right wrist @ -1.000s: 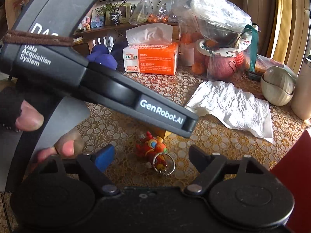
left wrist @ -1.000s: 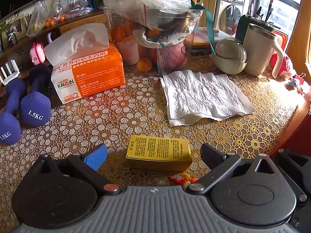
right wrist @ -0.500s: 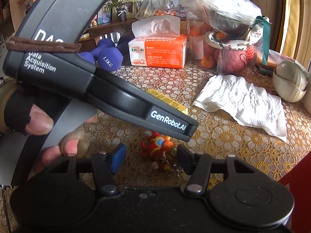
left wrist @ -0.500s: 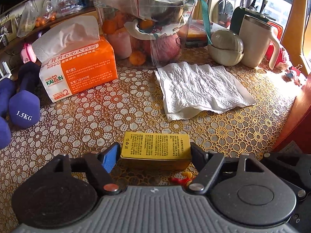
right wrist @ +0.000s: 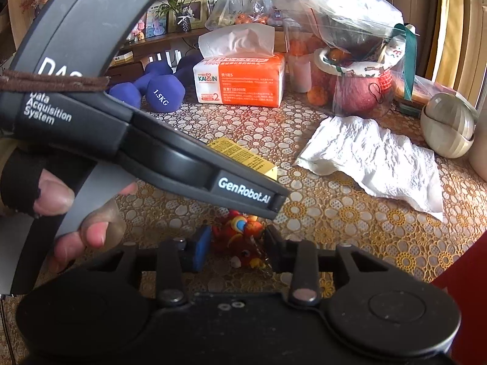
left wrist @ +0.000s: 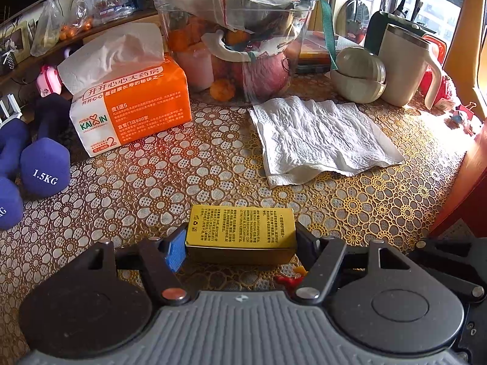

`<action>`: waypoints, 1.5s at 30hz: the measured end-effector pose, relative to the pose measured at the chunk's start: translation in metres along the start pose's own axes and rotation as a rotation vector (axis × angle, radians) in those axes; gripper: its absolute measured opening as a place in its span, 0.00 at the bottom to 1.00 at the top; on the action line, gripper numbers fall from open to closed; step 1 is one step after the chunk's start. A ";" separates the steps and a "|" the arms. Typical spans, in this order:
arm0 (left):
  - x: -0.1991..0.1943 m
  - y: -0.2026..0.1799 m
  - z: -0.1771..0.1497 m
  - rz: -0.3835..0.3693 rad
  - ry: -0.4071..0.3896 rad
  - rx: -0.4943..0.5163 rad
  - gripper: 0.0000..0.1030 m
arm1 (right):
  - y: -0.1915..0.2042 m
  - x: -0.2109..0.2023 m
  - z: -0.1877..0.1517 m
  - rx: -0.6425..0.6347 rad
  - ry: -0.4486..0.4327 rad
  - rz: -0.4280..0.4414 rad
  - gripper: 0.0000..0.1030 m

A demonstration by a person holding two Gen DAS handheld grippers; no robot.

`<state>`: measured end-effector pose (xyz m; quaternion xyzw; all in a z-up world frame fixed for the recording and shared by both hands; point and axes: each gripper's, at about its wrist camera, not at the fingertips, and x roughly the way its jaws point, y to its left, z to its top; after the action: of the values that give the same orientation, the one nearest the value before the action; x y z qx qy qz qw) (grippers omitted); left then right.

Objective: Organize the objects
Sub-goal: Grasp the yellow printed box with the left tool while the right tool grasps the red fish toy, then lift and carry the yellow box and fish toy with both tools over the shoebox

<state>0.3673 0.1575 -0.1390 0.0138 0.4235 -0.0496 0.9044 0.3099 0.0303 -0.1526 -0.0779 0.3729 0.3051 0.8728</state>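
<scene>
A yellow box with black print lies on the floral table mat. My left gripper is shut on it, blue pad on its left end and black finger on its right end. Just behind the box lies a red and orange toy keychain, and a red bit of the toy shows by the left gripper's right finger. My right gripper straddles the toy. Its jaws are closing, and a thin gap remains on each side. The left gripper's housing and a hand hide part of the box.
An orange tissue pack and blue dumbbells stand at the back left. A white paper towel lies to the right. Behind it are a clear tub of fruit, a stone-coloured bowl and a cream mug. The table's edge runs on the right.
My left gripper's jaws have shut onto the yellow box. The right gripper's jaws have narrowed around the toy keychain and moved in slightly over it.
</scene>
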 end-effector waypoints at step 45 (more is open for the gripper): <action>-0.099 0.008 -0.043 0.010 -0.060 -0.006 0.68 | 0.010 -0.020 -0.017 -0.073 0.041 -0.008 0.50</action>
<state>0.2725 0.1760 -0.0909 0.0119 0.3962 -0.0444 0.9170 0.2827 0.0229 -0.1495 -0.1174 0.3790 0.3134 0.8628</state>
